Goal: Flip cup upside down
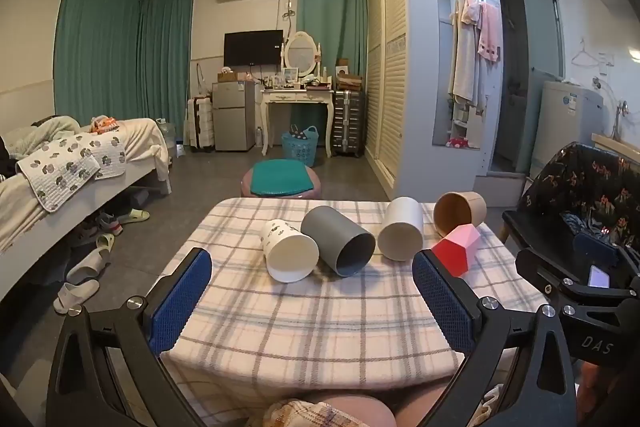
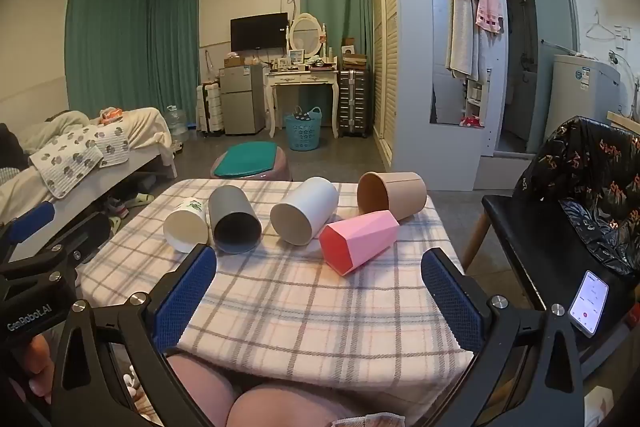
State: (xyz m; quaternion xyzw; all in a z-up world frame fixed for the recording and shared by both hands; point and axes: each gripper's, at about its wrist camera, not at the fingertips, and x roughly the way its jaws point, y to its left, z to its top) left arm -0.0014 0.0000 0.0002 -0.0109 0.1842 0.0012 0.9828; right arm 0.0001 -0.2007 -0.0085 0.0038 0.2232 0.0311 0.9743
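While all five cups lie on their sides with their mouths toward the near edge, nothing has been flipped yet; the whole job looks still ahead. From the right wrist view, the pink faceted cup [image 2: 360, 241] lies nearest, at about twelve o'clock from the right gripper [image 2: 320, 301], with the tan cup [image 2: 394, 195] just behind it at one o'clock. The white cup [image 2: 304, 211] and the grey cup [image 2: 234, 223] sit toward eleven, and the printed white cup [image 2: 186, 225] lies furthest round at ten, touching the grey one.

Both tools hang short of the row, over the near part of the plaid tablecloth [image 2: 304, 311]. The right gripper's blue pads are spread wide with nothing between them, and so are those of the left gripper [image 1: 312, 301].

Further out, a black chair [image 2: 560, 227] stands at two o'clock with a lit phone [image 2: 589, 301] by it.
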